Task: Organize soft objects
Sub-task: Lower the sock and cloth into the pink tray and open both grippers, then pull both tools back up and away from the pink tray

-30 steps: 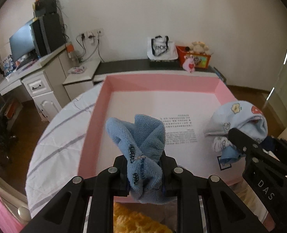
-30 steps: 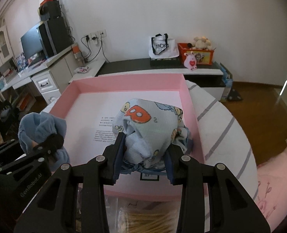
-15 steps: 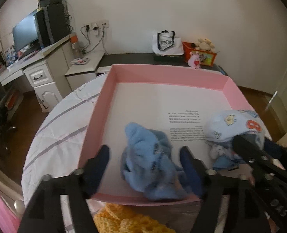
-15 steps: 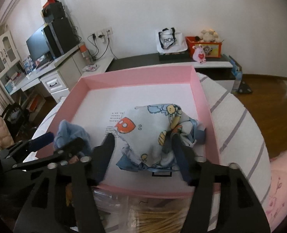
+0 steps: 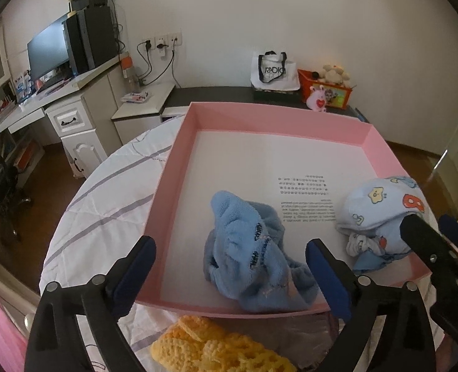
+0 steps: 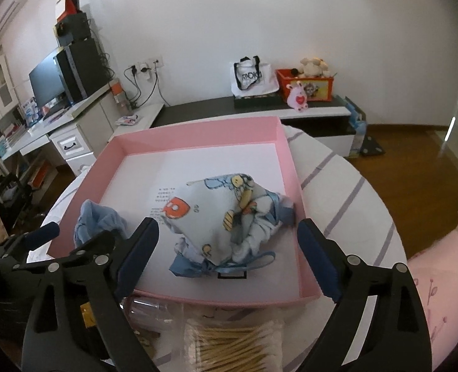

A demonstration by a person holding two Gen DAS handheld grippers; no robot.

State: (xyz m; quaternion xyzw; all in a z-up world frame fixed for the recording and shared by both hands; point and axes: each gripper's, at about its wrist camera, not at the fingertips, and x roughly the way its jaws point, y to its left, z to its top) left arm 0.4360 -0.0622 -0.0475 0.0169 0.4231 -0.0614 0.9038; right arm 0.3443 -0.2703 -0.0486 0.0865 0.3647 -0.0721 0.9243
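Both grippers hang open above the near edge of the pink box (image 5: 179, 142). The left gripper (image 5: 230, 274) straddles the blue towel (image 5: 253, 257); the right gripper (image 6: 227, 249) straddles the printed cloth (image 6: 216, 217). Both lie inside the box.

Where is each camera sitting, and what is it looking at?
Left wrist: sits on the left tongs, open, looking over the blue fluffy cloth in the pink box; the right tongs poke in.
Right wrist: sits on the right tongs, open, looking over the cartoon-print cloth; the left tongs show at the left.
Both share the box, both cloths and the far wall.
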